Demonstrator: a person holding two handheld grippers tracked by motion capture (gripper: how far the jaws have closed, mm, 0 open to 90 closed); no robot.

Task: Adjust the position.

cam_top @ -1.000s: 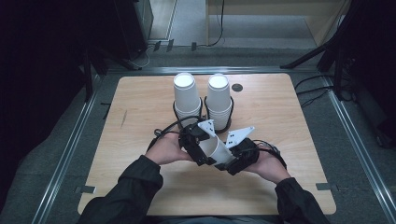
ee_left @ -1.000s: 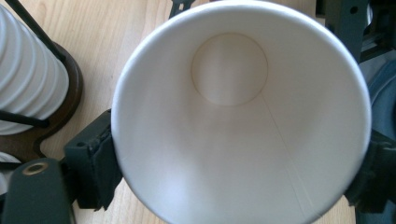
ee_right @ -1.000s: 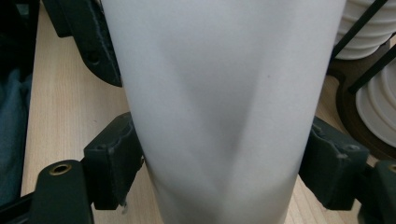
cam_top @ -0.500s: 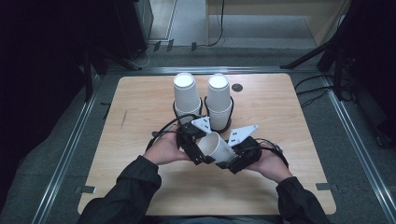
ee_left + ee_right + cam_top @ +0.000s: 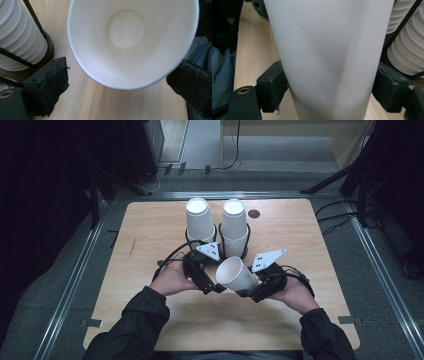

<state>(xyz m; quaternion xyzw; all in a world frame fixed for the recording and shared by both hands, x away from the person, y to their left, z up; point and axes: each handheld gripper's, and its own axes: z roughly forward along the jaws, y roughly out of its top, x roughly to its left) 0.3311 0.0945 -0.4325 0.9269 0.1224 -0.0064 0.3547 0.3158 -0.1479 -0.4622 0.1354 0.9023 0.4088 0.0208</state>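
Note:
A single white paper cup (image 5: 236, 274) lies tilted between both hands above the table. My right gripper (image 5: 250, 290) is shut on its lower wall; in the right gripper view the pads (image 5: 273, 87) press and dent the cup (image 5: 329, 50). The cup's mouth faces my left gripper (image 5: 212, 282). In the left gripper view the cup's open mouth (image 5: 126, 30) sits ahead, between my left gripper's (image 5: 121, 85) spread jaws, which do not touch it. Those jaws have just been opening and now stand open.
Two tall stacks of white cups stand in black wire holders behind the hands, one at the left (image 5: 199, 220) and one at the right (image 5: 234, 227). The wooden table (image 5: 150, 235) has bare room on both sides. A small black hole (image 5: 254, 213) lies near the far edge.
The held cup's mouth has shifted slightly up and to the right. Both hands stay about where they were.

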